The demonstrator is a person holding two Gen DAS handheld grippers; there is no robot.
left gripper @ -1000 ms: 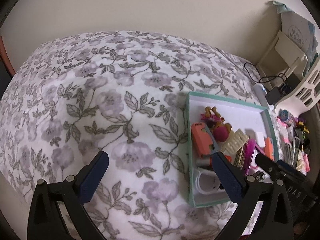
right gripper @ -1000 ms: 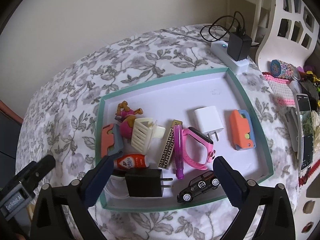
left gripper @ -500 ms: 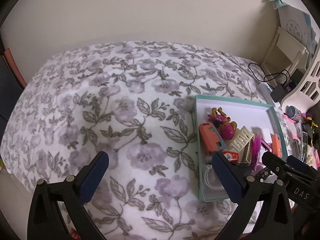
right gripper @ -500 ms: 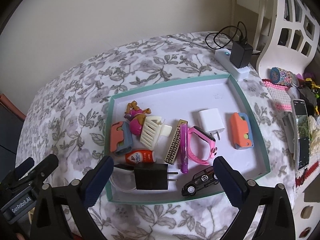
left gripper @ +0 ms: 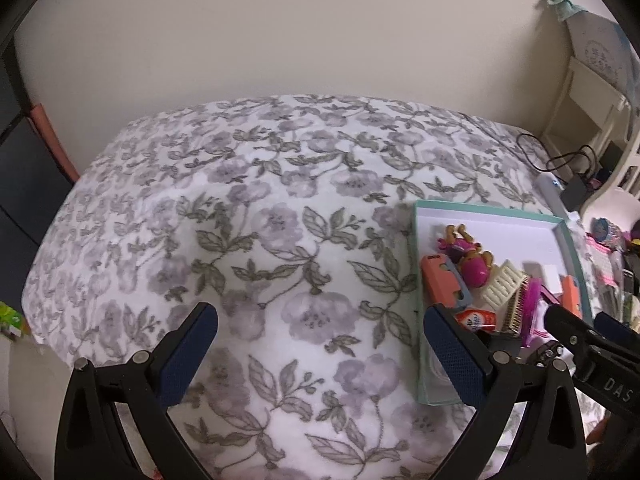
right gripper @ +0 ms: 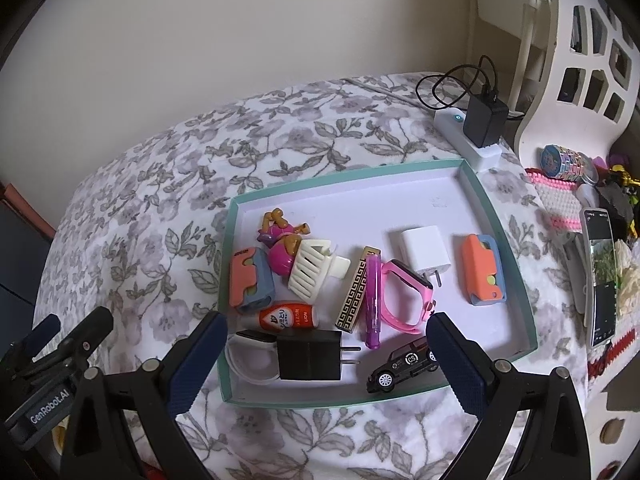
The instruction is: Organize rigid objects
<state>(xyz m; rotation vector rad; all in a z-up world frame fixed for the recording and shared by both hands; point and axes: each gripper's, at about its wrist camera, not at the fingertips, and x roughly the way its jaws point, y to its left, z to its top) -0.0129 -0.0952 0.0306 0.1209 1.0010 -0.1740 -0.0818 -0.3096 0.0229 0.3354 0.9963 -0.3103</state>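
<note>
- Above a floral bedspread (left gripper: 280,240), the left hand-held gripper (left gripper: 320,352) hangs with jaws spread wide, gripping nothing.
- Alongside, the right hand-held gripper (right gripper: 326,360) hovers equally spread over a teal-rimmed box (right gripper: 496,220).
- Inside the box lie a black charger (right gripper: 310,354), toy car (right gripper: 404,362), pink watch (right gripper: 404,294) and white plug (right gripper: 422,250).

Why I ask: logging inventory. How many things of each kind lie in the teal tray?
Plug chargers, white and black: 2
Orange-and-blue plastic cases: 2
Wristbands, pink and white: 2
Toys, pink doll and black car: 2
Cream hair claw: 1
Orange tube: 1
Gold patterned bar: 1
Purple pen: 1
Total: 12
</note>
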